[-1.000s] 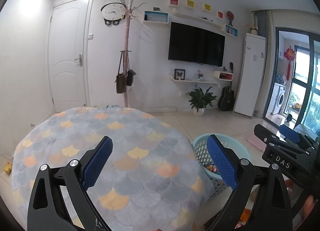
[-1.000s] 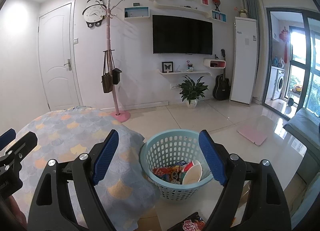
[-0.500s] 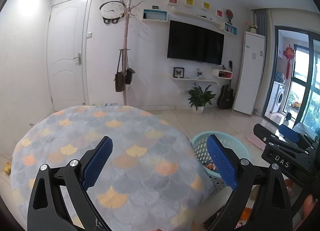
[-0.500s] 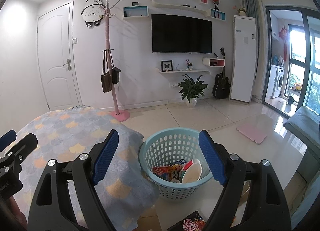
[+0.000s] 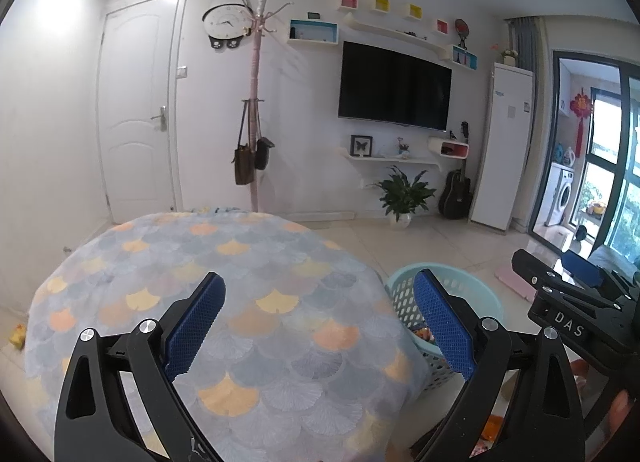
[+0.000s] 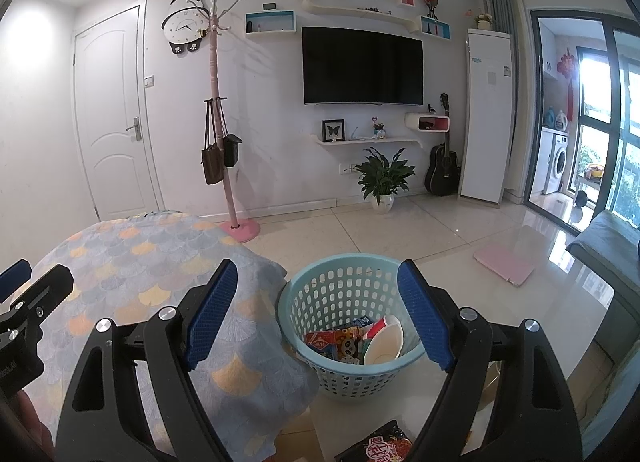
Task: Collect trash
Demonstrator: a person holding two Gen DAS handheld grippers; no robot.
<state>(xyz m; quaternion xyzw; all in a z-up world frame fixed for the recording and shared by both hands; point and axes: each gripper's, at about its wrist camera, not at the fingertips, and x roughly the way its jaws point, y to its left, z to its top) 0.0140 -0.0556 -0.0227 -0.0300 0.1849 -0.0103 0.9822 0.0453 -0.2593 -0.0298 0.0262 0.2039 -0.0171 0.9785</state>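
Both grippers are spread wide with nothing between the blue pads. In the right wrist view the right gripper point(image 6: 316, 318) frames the basket point(image 6: 320, 294), which stands on the floor at lower centre of the frame, touching the draped edge of the table cloth point(image 6: 132, 270). Inside it lie a white bowl point(image 6: 384, 344) and printed wrappers point(image 6: 336, 342). The one loose piece of trash in sight is a dark red-printed packet point(image 6: 378, 444), at the bottom edge of that frame, just below the basket and cut off by the border, so its long axis cannot be told. It lies under and slightly right of the right gripper's centre line, nearer the camera than the basket. The left gripper point(image 5: 318, 322) hangs over the cloth, with the basket at its lower right, partly behind its right finger. Judging by this, the right hand is nearer the packet and would have to tip downward to reach it.
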